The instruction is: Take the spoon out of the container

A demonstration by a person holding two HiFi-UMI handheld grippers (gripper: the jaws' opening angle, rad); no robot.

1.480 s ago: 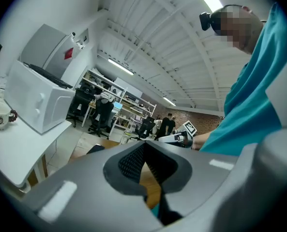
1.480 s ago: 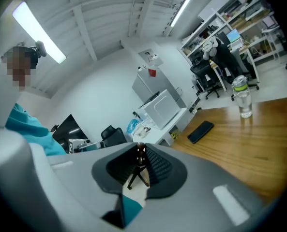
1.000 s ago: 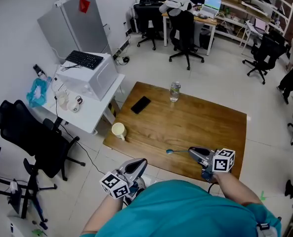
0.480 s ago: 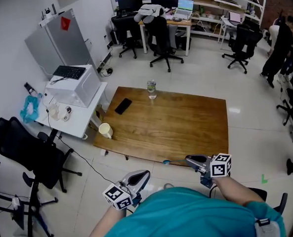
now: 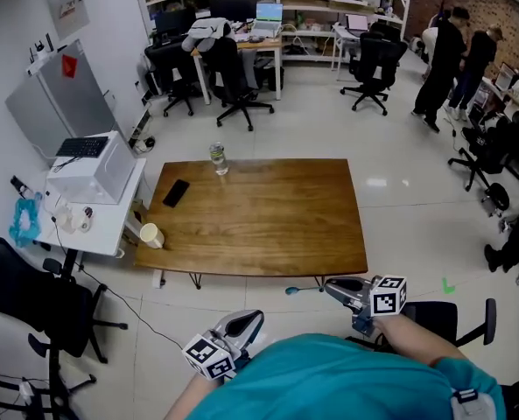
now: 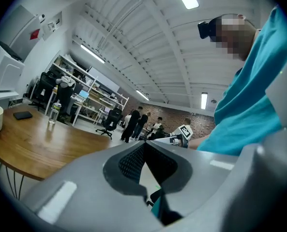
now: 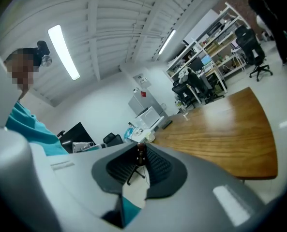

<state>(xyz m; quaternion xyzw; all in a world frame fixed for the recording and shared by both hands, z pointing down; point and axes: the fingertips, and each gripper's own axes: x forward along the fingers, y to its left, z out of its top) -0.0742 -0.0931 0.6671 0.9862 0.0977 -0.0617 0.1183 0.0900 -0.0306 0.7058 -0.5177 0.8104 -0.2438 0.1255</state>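
My right gripper (image 5: 331, 287) is shut on the dark handle of a spoon (image 5: 305, 290). The spoon's blue bowl points left and hangs over the floor, just off the front edge of the wooden table (image 5: 268, 234). In the right gripper view the spoon handle (image 7: 141, 154) stands pinched between the pads. The cream cup (image 5: 151, 234) stands at the table's front left corner, far from both grippers. My left gripper (image 5: 252, 318) is held low near my body, shut with nothing in it; in the left gripper view its tips (image 6: 143, 146) meet.
A water bottle (image 5: 217, 157) and a black phone (image 5: 176, 192) are at the table's far left. A white side desk (image 5: 97, 208) and a black office chair (image 5: 31, 291) stand to the left. People and more chairs are at the back right.
I have backed away from the table. The spoon in the right gripper was over the tabletop and now hangs past the front edge above the floor. Both grippers keep their state.
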